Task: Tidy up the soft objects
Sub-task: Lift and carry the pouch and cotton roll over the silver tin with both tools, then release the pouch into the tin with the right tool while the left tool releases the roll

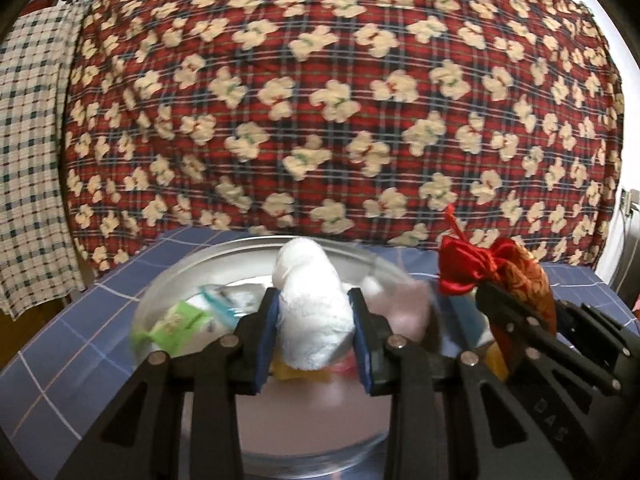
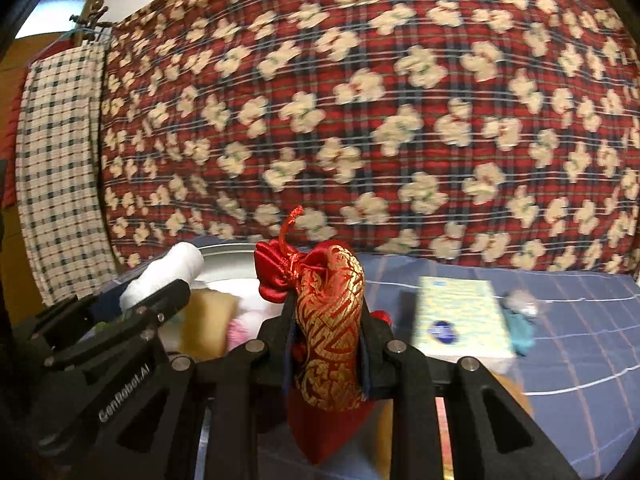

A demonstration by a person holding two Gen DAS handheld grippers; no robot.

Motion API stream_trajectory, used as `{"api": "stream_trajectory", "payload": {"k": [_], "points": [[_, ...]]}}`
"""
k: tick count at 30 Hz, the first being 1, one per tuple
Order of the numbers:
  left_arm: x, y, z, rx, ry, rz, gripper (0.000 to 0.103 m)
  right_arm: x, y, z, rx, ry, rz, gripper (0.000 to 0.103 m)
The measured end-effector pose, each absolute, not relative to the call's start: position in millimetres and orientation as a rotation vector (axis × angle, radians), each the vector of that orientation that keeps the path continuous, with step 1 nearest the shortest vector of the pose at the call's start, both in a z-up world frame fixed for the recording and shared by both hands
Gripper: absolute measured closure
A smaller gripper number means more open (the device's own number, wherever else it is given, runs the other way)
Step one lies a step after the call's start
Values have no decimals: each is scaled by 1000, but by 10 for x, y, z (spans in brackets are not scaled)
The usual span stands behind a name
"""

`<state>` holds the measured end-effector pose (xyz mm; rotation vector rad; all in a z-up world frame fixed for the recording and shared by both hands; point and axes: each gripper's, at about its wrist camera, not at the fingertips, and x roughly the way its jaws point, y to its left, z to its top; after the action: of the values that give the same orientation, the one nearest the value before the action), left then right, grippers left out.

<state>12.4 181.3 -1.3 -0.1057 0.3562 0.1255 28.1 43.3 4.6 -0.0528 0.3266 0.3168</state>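
Note:
My left gripper (image 1: pixel 314 320) is shut on a rolled white towel (image 1: pixel 310 304), held above a round metal basin (image 1: pixel 256 248) that holds several soft items: a green packet (image 1: pixel 180 322), a pink fluffy piece (image 1: pixel 404 308) and something yellow (image 1: pixel 296 374). My right gripper (image 2: pixel 328 320) is shut on a red and gold brocade pouch (image 2: pixel 330 328) with a red satin top and cord. The pouch (image 1: pixel 516 280) and the right gripper show at the right of the left wrist view. In the right wrist view the towel (image 2: pixel 164 276) and the left gripper appear at the left.
A blue checked cloth (image 1: pixel 60 344) covers the table. A pale yellow tissue pack (image 2: pixel 460 316) and a small teal and grey item (image 2: pixel 520 320) lie to the right of the basin. A red plaid quilt (image 1: pixel 340 92) hangs behind, with a white checked cloth (image 1: pixel 28 160) at the left.

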Motion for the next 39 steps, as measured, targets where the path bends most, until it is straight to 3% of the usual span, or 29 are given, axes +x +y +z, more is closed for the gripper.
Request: {"api": "stream_trajectory", "payload": {"k": [10, 29, 33, 35, 39], "points": [[141, 2267, -188, -118, 432, 250, 70, 485, 939, -137, -78, 433, 421, 75], [260, 2373, -281, -111, 525, 330, 70, 564, 1102, -274, -49, 553, 587, 74], [256, 2429, -287, -126, 532, 359, 71, 566, 1095, -285, -37, 563, 629, 67], [238, 2433, -282, -124, 524, 372, 68, 560, 1089, -286, -38, 562, 645, 66], [207, 2411, -266, -110, 502, 381, 51, 530, 1045, -268, -54, 539, 629, 60]]}}
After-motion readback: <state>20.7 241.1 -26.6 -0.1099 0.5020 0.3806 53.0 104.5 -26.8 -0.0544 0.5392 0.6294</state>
